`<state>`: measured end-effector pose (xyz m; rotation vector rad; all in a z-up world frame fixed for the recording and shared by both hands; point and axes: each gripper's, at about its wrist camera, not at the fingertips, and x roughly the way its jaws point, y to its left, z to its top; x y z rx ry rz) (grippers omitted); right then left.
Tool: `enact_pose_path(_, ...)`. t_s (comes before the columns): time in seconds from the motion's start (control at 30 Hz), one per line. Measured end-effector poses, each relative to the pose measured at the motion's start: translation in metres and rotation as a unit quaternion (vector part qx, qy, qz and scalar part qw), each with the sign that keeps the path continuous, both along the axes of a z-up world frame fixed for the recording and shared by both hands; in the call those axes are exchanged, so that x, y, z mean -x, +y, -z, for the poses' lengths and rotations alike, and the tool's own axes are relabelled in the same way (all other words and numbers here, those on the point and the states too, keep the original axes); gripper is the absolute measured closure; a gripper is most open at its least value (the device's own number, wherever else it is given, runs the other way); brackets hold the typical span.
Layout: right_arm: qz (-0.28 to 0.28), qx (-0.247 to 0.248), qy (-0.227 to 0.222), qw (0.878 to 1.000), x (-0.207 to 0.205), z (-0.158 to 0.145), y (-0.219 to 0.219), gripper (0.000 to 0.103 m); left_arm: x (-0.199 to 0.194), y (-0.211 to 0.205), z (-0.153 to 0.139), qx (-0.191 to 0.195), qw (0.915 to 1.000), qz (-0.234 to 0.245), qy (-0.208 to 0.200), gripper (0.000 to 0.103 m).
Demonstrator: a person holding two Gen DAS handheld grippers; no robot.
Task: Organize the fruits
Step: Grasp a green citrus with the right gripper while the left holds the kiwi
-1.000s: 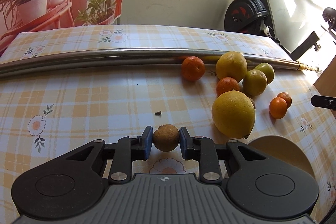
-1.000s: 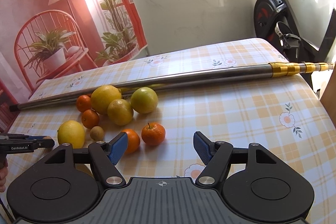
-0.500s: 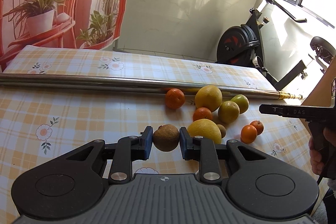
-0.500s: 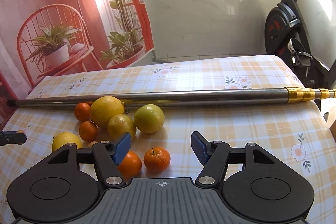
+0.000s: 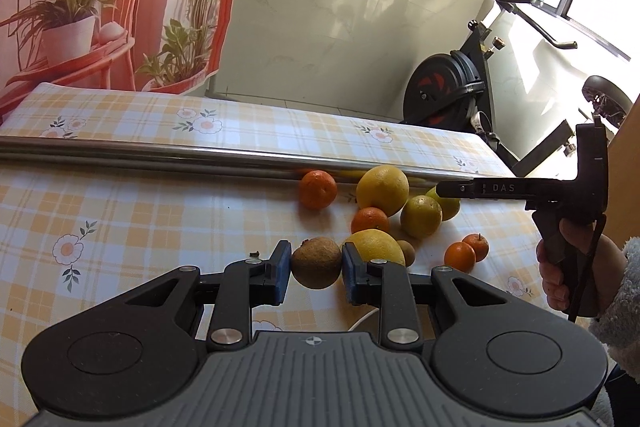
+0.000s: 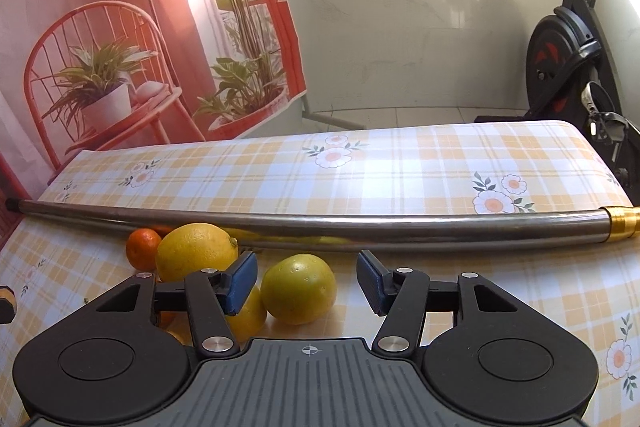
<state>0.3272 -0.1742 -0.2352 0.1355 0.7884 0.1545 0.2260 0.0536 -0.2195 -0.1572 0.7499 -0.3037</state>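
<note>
Fruit cluster on a checked tabletop (image 5: 120, 211), beside a metal pole (image 5: 160, 153) lying across it. Left gripper (image 5: 315, 269) is clamped on a brown kiwi (image 5: 316, 267). Right gripper (image 6: 306, 285) is closing, its jaws either side of a yellow-green citrus (image 6: 299, 287), not yet touching it.

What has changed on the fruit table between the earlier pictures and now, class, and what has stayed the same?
The right hand-held gripper moved forward over the fruit pile to a yellow-green citrus fruit, which now sits between its closing jaws, not yet touched. The left hand-held gripper lifted its brown fruit off the tablecloth. Unchanged: that grip, the other fruit and the metal pole.
</note>
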Motion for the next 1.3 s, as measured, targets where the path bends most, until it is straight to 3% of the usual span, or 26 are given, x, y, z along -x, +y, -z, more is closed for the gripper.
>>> enact_pose_path(0.17, 0.002, -0.019, 0.025, 1.0, -0.008, 0.014, -0.002, 0.054, -0.001, 0.001, 0.002, 0.0, 1.0, -0.001, 0.006, 0.074)
enact_pose_path(0.4, 0.009, -0.041, 0.028, 0.999, -0.003, 0.015, -0.004, 0.06, 0.004, 0.0, 0.001, 0.0, 1.0, 0.006, 0.004, 0.074)
enact_pose_path(0.87, 0.012, -0.074, -0.013, 0.997, 0.057, -0.023, -0.014, 0.061, 0.026, -0.006, -0.01, -0.005, 0.9996, 0.027, -0.008, 0.074)
enact_pose_path(1.3, -0.011, -0.076, -0.005, 0.997, 0.108, -0.042, 0.002, 0.061, 0.041, -0.013, -0.008, -0.021, 0.9983, 0.054, 0.0, 0.074)
